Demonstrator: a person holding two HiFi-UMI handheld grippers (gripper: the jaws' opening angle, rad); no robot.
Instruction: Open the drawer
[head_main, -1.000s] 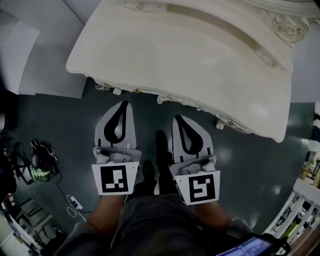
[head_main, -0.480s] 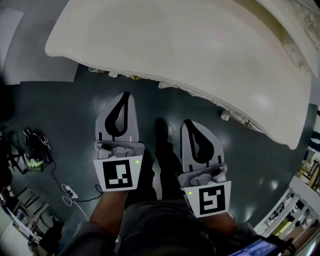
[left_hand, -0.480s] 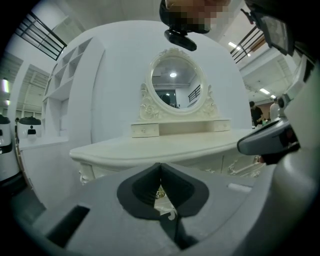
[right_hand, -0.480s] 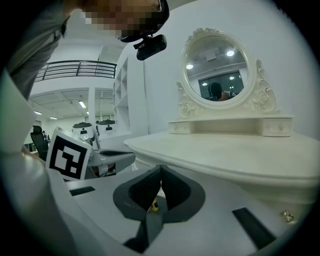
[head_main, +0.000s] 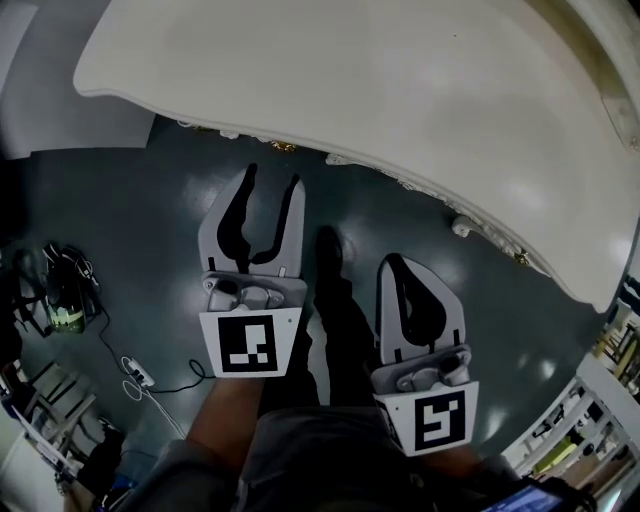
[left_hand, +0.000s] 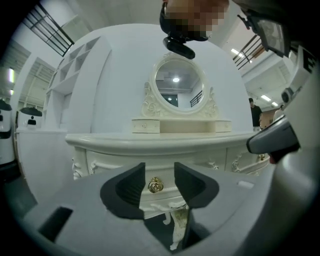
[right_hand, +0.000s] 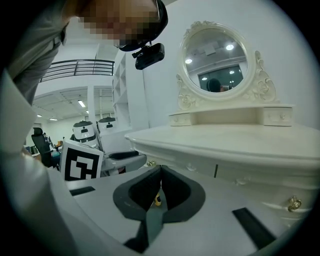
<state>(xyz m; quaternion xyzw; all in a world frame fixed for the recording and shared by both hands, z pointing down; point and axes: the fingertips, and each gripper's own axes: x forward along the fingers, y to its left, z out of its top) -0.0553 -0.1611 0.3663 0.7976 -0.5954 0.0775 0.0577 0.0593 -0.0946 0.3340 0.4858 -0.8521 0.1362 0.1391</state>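
Note:
A cream dressing table fills the top of the head view. Its middle drawer front carries a round gold knob. My left gripper points at that front, just short of the table's edge. Its jaws are opening and have nothing between the pads. In the left gripper view the knob shows through the gap of the left gripper, farther off and untouched. My right gripper is shut and empty, hanging lower and nearer to me. In its own view the right gripper points along the table front past another gold knob.
An oval mirror and small top drawers stand on the table. The carved front and a leg hang below the drawer. Cables and a power strip lie on the dark floor at the left. The person's shoe is between the grippers.
The left gripper's jaws, shut in both earlier frames, now stand apart. Both grippers have sunk, the right one sliding lower in the picture, and the table top fills more of the view.

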